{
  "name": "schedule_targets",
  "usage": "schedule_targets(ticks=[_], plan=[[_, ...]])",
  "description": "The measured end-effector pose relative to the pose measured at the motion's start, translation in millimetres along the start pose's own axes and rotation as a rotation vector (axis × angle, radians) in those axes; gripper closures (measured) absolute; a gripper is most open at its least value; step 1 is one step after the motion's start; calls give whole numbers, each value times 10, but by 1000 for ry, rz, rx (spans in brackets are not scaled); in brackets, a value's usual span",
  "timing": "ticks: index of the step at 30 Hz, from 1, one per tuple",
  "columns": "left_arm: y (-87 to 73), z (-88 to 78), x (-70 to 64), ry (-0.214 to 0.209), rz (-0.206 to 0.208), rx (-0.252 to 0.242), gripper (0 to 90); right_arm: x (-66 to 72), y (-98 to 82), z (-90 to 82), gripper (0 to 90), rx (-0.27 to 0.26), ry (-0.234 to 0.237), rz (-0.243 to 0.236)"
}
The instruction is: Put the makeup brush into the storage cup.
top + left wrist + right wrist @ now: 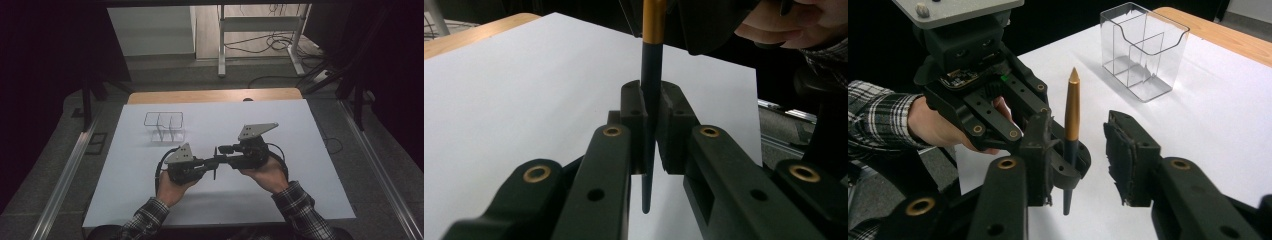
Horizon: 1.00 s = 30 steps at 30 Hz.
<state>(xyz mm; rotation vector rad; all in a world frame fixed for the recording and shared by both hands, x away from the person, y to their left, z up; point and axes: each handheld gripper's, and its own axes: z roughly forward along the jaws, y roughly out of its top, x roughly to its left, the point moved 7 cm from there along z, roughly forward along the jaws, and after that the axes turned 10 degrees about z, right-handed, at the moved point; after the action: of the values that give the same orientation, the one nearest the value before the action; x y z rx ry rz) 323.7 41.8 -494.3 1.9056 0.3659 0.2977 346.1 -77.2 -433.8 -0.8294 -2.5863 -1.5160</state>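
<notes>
A pen (1072, 115) with a gold upper half and a dark lower half stands upright, its pointed gold end up. My left gripper (651, 95) is shut on its dark barrel (651, 75), above the white mat. My right gripper (1080, 135) is open, one jaw on each side of the pen and the pads apart from it. In the high view the two grippers meet tip to tip at the middle of the mat, left gripper (210, 163) and right gripper (223, 156), with the pen (215, 161) between them.
A clear plastic organizer (1143, 50) with several compartments stands empty on the white mat (300, 190), at the back left (165, 127). A wooden table edge (215, 96) shows behind the mat. Plaid sleeves come in from the bottom.
</notes>
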Motion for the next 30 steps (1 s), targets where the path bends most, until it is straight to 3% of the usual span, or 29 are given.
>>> schedule_targets(ticks=[30], plan=[[30,-136,92,60,4,-18,839,-106,-110,-182,378,-54,-79,2]])
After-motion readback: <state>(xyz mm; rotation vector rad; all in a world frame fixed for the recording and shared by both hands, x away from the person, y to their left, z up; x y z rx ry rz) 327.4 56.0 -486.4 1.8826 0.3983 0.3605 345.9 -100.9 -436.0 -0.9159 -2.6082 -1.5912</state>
